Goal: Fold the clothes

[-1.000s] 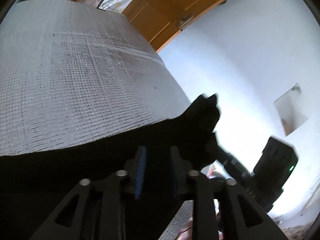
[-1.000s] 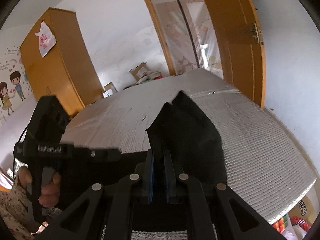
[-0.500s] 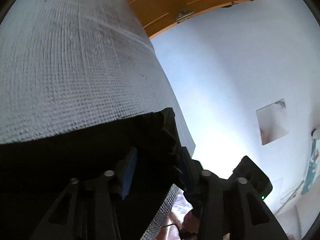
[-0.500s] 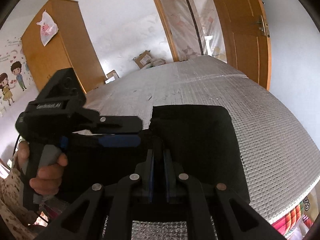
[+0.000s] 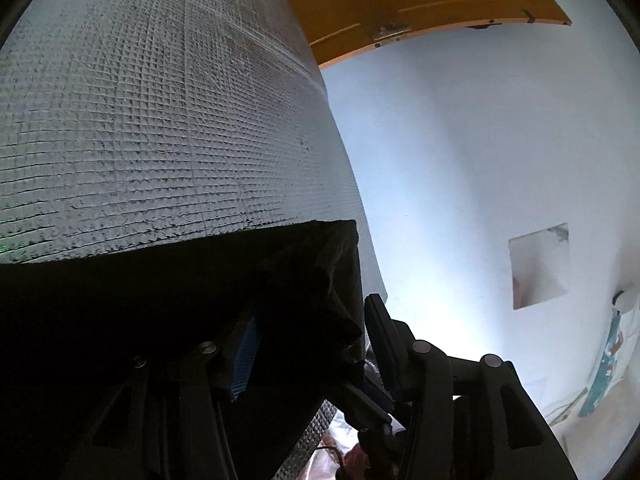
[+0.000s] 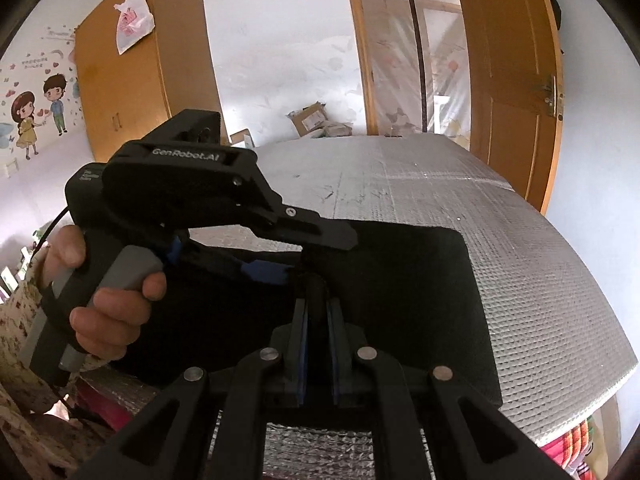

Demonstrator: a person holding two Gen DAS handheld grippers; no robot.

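Your left gripper (image 5: 312, 344) stands wide apart, a bunched fold of the black garment (image 6: 400, 280) loose between its fingers. Your right gripper (image 6: 317, 312) is clamped on the garment's near edge. It lies flat on the silver mat (image 6: 540, 280).

Black garment (image 6: 400, 288) on silver grid-textured mat (image 6: 540, 280).

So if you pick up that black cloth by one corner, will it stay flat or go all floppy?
Probably floppy: the black cloth bunches into soft wrinkles between the open left gripper's fingers. It likely drapes rather than holds shape, since it lies flat against the silver mat. It seems light: the right gripper holds a thin pinch.
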